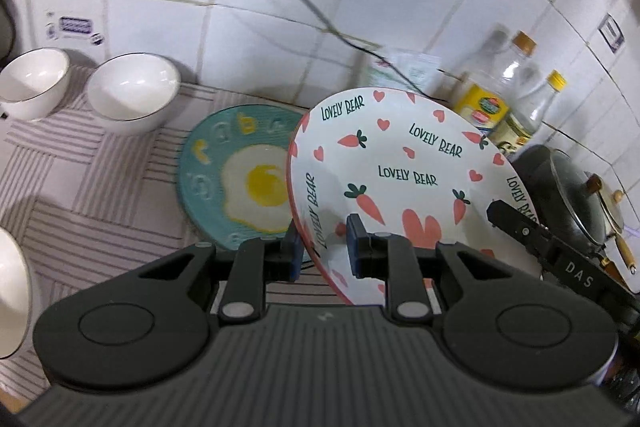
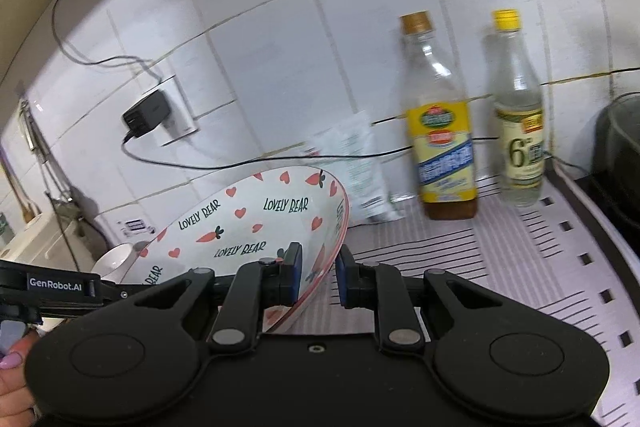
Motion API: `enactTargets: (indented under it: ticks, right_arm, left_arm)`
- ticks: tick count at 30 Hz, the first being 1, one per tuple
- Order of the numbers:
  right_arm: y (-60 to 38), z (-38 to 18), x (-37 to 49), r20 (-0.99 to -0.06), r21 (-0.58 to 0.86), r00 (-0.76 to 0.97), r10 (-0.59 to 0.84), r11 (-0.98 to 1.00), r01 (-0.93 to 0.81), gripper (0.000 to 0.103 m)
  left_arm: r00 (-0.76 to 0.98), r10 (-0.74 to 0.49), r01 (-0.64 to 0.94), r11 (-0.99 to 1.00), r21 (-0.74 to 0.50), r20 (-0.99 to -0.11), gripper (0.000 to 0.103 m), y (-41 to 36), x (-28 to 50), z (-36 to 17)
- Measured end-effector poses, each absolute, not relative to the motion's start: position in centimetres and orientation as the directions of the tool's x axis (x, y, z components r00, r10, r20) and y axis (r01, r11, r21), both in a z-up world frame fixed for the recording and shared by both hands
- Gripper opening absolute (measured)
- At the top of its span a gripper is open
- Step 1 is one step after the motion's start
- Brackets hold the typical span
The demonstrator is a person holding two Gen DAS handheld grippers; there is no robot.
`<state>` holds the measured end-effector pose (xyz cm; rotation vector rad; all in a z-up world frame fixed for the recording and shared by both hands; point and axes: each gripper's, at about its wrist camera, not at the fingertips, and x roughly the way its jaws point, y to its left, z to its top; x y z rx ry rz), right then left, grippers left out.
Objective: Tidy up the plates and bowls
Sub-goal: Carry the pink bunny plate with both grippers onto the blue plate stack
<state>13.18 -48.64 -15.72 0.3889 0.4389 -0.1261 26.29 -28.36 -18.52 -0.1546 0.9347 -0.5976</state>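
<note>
Gripping the carrot-print plate (image 1: 400,171) by opposite rims, the left gripper (image 1: 324,247) and right gripper (image 2: 318,277) hold it tilted above the striped surface (image 1: 100,163) — fingers of both clenched on its edge. At its nine o'clock lies the egg-pattern plate (image 1: 236,179); stacking there looks the likely next move — levelling first, then a gentle descent.

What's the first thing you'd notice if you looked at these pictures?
The carrot-and-heart plate printed "LOVELY BEAR", held tilted above the striped mat, with the left gripper and right gripper each clamping its rim. Behind it lies a teal fried-egg plate, and two white bowls sit by the tiled wall.
</note>
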Motion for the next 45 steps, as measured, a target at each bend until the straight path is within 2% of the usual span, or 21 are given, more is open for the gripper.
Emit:
enactTargets:
  ticks: [15,24,39,45]
  right_arm:
    - [-45.7,-19.8,19.0,-0.483,0.411,0.868,0.111,0.904,0.113,0.022]
    - [-45.4,-22.3,23.1,-0.525,0.392,0.840,0.137,0.915,0.096,0.022]
    - [-44.2,-23.9,26.0,-0.581,0.247,0.811,0.072,0.965,0.092,0.022]
    - [-43.1,-23.4,26.3,-0.597,0.153,0.802,0.023,0.984,0.086,0.026]
  left_arm:
    - [0.414,-0.482,0.357,0.866,-0.350,-0.772,0.020,-24.8,30.0,-23.2]
    - [0.383,-0.452,0.283,0.888,-0.363,-0.806,0.021,-24.6,33.2,-25.7]
    - [0.338,-0.407,0.268,0.906,-0.327,-0.849,0.023,-26.1,35.9,-27.2]
    - [0.332,-0.402,0.251,0.910,-0.331,-0.853,0.024,-26.4,36.1,-27.3]
